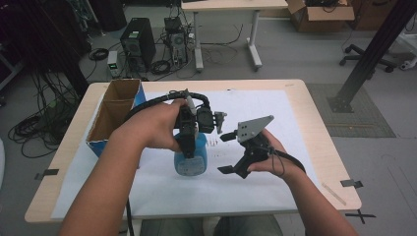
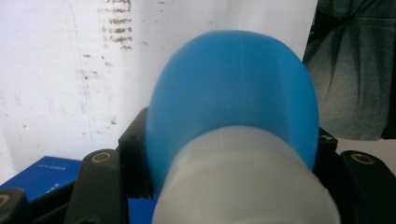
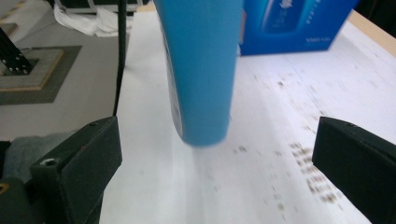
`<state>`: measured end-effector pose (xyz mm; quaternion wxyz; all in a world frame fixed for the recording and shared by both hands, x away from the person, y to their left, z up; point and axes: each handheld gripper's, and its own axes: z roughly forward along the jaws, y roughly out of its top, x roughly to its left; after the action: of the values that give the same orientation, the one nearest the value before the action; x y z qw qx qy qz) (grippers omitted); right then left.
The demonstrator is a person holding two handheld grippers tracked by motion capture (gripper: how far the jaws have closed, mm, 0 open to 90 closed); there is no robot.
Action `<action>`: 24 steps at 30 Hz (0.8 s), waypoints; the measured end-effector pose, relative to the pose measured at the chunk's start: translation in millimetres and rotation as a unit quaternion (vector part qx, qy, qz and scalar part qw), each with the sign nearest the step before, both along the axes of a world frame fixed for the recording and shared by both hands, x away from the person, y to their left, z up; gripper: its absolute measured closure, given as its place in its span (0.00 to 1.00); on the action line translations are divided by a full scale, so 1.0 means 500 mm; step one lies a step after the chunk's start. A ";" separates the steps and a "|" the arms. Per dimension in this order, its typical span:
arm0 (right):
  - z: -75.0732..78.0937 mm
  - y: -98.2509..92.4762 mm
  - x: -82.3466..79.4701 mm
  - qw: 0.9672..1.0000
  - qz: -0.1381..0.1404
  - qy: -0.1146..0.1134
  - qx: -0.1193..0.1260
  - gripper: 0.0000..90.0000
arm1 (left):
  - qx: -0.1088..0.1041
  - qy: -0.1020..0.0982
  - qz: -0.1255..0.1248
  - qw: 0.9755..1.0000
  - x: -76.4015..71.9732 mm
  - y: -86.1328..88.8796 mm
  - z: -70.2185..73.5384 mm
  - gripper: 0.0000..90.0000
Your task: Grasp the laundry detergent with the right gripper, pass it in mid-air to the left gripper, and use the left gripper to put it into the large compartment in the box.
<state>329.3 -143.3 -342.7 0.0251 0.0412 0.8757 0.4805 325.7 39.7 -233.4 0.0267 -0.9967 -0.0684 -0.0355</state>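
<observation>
- Left tongs [image 1: 188, 147] clench the blue bottle [image 1: 191, 158] near its white cap [image 2: 243, 182], above the table [image 1: 305, 98].
- Right tongs [image 1: 227, 153] spread wide, released, beside it.

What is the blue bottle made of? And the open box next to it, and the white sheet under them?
The blue bottle, held in the left tongs, looks like smooth matte plastic with a ribbed whitish cap. The open box seems to be cardboard: brown inside, printed glossy blue outside. The white sheet looks like paper, flat and smudged with dark marks.
</observation>
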 end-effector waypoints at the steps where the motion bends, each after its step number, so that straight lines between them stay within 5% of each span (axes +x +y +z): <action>1: 0.003 -0.007 0.002 1.000 -0.002 0.001 -0.006 0.02 | 0.001 0.002 0.005 1.000 0.004 0.001 0.004 0.42; 8: 0.029 -0.059 0.021 0.997 -0.032 0.013 -0.072 0.02 | -0.007 0.004 0.061 0.998 0.024 0.016 0.026 0.42; 14: 0.056 -0.102 0.034 0.991 -0.055 0.017 -0.117 0.03 | -0.024 -0.006 0.114 0.993 0.038 0.028 0.050 0.42; 24: 0.085 -0.162 0.043 0.984 -0.082 0.020 -0.159 0.03 | -0.041 -0.009 0.219 0.975 0.065 0.050 0.113 0.42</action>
<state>350.6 -224.4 -300.0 0.0529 0.1182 0.9350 0.3303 358.1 64.5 -177.1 -0.0076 -0.9573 -0.2869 -0.0346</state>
